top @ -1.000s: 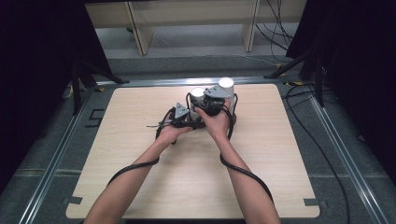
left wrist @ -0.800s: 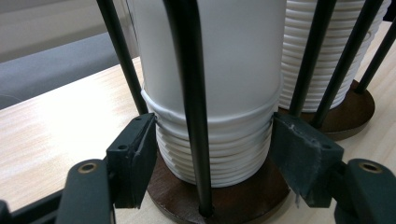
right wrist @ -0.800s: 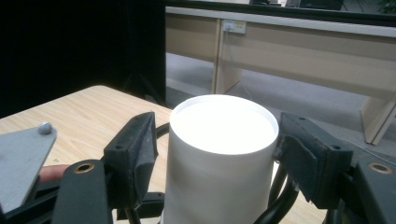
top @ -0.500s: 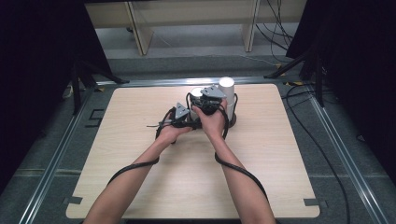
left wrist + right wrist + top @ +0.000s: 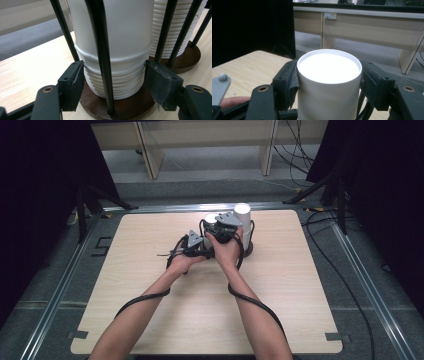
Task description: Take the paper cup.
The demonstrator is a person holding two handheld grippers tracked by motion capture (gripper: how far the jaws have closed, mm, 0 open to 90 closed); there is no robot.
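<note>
A person works at a cup holder (image 5: 120,105) of black rods toward twelve o'clock on the worktop (image 5: 300,285). The left gripper (image 5: 115,75) clamps the lower cups (image 5: 115,80) of an upturned white stack; the right gripper (image 5: 329,82), its jaws just closing, grips the top cup (image 5: 329,75). The likely next move is a straight lift to separate it. A second stack (image 5: 175,27) stands just beside.

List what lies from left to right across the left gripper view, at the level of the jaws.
Left jaw pad → front black rod across the near stack of white cups → right jaw pad → second stack of white cups on its dark round base.
</note>
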